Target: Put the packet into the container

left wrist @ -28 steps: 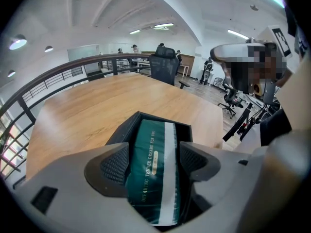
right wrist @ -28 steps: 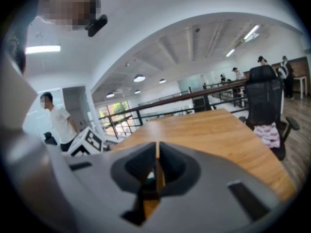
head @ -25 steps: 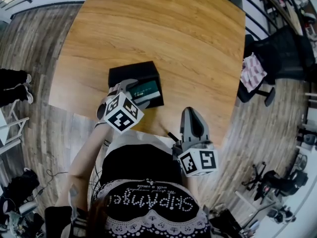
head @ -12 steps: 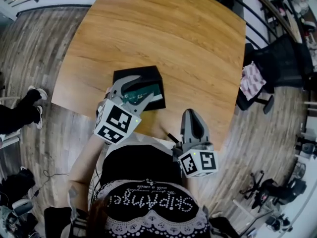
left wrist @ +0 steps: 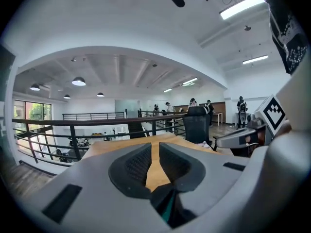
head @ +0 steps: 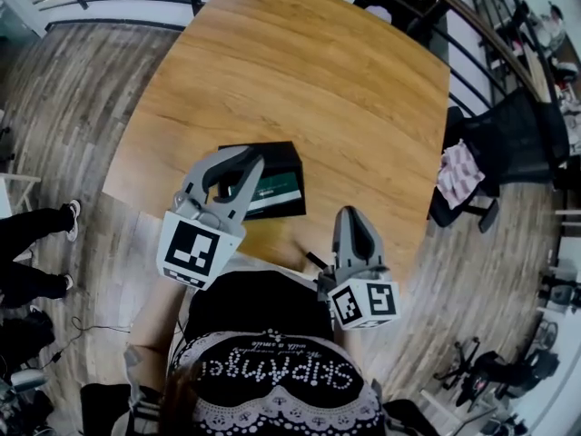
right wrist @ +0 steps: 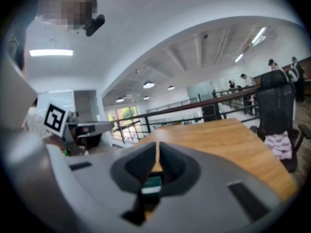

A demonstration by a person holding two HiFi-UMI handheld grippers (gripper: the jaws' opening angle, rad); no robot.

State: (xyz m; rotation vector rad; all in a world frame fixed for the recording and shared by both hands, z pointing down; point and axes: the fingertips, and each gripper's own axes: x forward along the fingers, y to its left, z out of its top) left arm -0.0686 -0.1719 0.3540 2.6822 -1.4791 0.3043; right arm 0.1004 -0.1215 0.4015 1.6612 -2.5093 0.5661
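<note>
The packet (head: pixel 278 189), dark green with a pale strip, lies inside the black container (head: pixel 283 153) on the wooden table (head: pixel 318 71). The print on it is too small to read.

The left gripper (head: pixel 254 160) hangs above the near-left part of the container and hides that part in the head view. Its tongs have just been closing; they are now drawn together to a thin slit with nothing between them. To the right of the container, at the near edge of the table, is the right gripper (head: pixel 350 213). Its tongs are pressed together and hold nothing.

Far to the right of the container, beyond the table edge, stands a black chair (head: pixel 522 107) with a pink-and-white cloth (head: pixel 459 149) on it. To the left of the container, on the plank floor (head: pixel 64 89), a person's legs (head: pixel 32 230) show.

The black shirt (head: pixel 263 312) below the container carries white lettering, seen upside down, which I cannot read with certainty.
</note>
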